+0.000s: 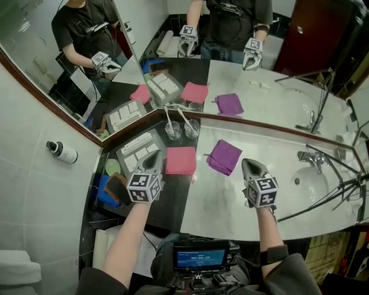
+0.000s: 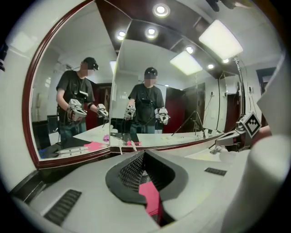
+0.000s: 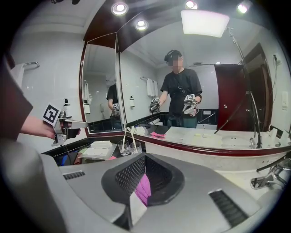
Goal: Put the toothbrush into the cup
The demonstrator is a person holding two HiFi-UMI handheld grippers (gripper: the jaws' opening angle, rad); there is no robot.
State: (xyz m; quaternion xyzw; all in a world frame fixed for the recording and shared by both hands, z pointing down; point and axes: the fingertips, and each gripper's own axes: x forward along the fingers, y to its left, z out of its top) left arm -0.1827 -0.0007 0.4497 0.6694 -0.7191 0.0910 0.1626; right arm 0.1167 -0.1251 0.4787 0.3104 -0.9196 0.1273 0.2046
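The left tool (image 1: 152, 158), on a forearm stretched forward above the table's dark left end, is closed and empty. The toothbrushes (image 1: 168, 118) stand in cups (image 1: 173, 132) at the table's back edge. The right tool (image 1: 252, 165), also closed on nothing, hovers tilted down over the pale middle.

You stand before a wide, red-wood-framed corner mirror (image 1: 277, 86). Below it runs a pale marble counter (image 1: 230, 213), with a white oval sink (image 1: 314, 183) toward the mirror's right end. White wall tiles (image 1: 34, 190) lie left of it, and round ceiling downlights (image 2: 160, 9) glow above.
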